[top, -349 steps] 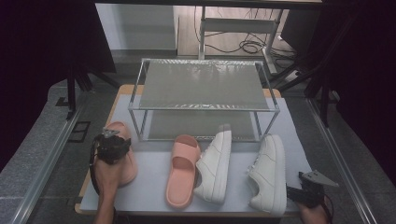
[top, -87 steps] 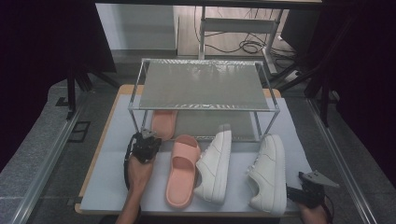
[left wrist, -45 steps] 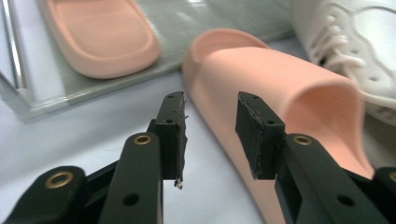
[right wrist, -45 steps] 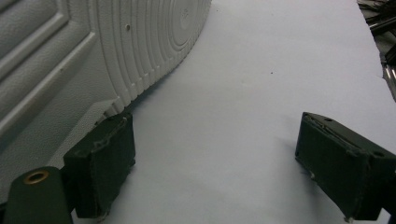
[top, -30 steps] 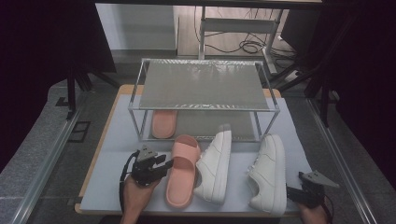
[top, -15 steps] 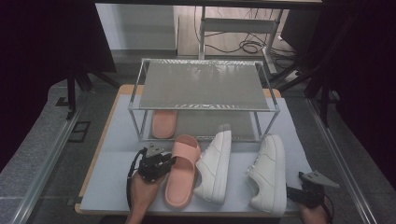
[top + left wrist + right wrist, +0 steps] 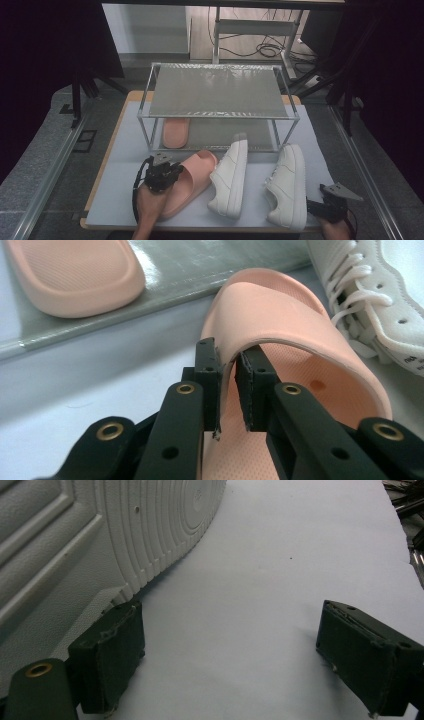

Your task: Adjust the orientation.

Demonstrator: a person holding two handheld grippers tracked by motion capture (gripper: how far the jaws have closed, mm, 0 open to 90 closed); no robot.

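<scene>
The left gripper [image 7: 227, 385] had just been closing, and its jaws were now clamped on the strap edge of the pink slide [image 7: 280, 335], one pad outside the band and one tucked under it. That grip seemed chosen because the strap is the only thin, raised part of the slide that narrow jaws can pinch. The slide lay on the white mat [image 7: 125, 165], stretching ahead of this gripper with its toe toward the rack [image 7: 220, 90]. Its mate [image 7: 176, 133] already sat on the rack's lower shelf, ahead and a little to the left, so this one was probably meant to join it there. A white sneaker [image 7: 231, 175] lay just to the right of the held slide. The right gripper [image 7: 230, 655] rested on the mat with its jaws wide apart and nothing between them, the second sneaker [image 7: 75, 545] just beside its left jaw, apparently waiting its turn.
</scene>
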